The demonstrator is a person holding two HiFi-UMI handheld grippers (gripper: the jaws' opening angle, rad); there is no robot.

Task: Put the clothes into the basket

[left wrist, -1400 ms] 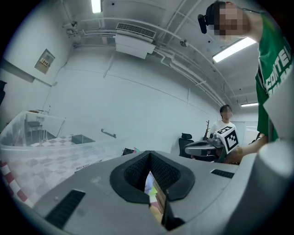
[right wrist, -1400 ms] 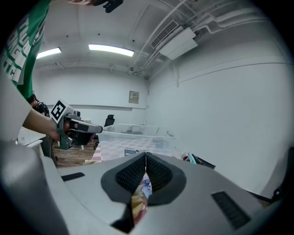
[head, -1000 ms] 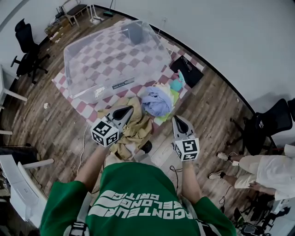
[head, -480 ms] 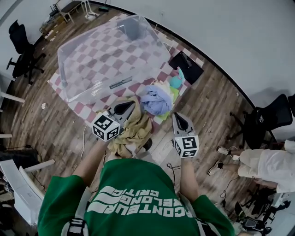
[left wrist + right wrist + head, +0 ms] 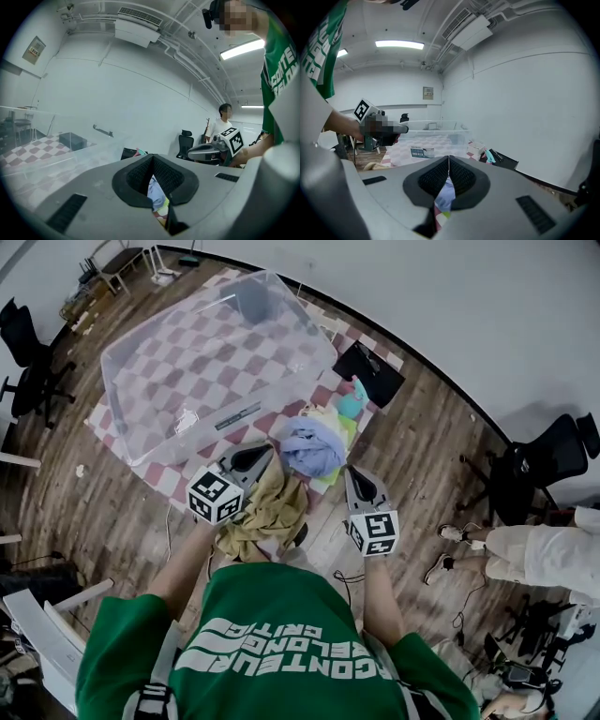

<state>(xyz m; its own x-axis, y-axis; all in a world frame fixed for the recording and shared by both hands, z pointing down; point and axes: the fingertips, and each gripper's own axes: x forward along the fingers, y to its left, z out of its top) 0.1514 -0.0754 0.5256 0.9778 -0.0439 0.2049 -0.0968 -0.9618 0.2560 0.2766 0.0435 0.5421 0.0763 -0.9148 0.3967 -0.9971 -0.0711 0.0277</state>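
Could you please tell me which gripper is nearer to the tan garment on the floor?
Left. In the head view the left gripper hangs over the upper left edge of the tan garment; the right gripper is off to its right, clear of it.

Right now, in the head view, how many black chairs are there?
2. The left chair stands at the picture's left edge; the right chair stands by the wall at right. Others may be hidden.
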